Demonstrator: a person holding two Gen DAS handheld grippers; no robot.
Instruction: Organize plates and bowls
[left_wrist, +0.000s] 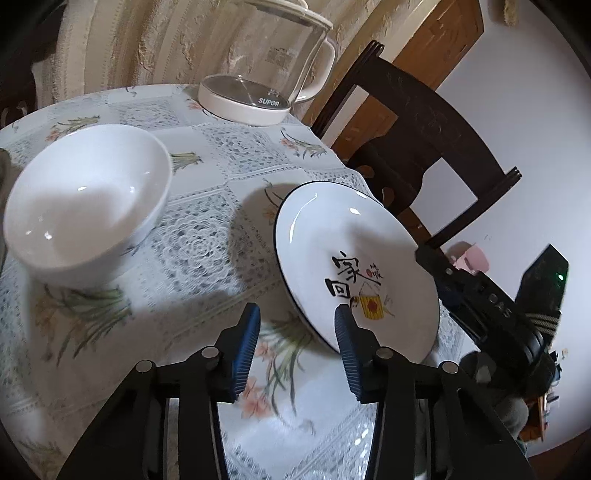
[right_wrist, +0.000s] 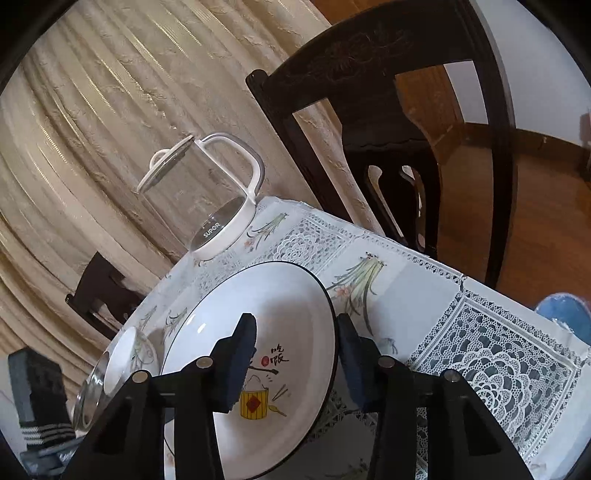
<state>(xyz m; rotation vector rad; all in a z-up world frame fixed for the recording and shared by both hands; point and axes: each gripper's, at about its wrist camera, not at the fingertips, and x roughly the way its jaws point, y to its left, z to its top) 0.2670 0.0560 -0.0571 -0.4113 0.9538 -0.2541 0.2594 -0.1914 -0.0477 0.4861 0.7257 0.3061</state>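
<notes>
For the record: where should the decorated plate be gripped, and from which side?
Probably at the plate's thin black-lined rim, on the side facing the right claw, one finger above and one below. The right claw's fingers already straddle that edge, still open.

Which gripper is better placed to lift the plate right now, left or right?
Right. The right gripper already straddles the rim of the plate, one finger inside, one outside. The left gripper is open over the tablecloth beside the plate, between it and the bowl.
</notes>
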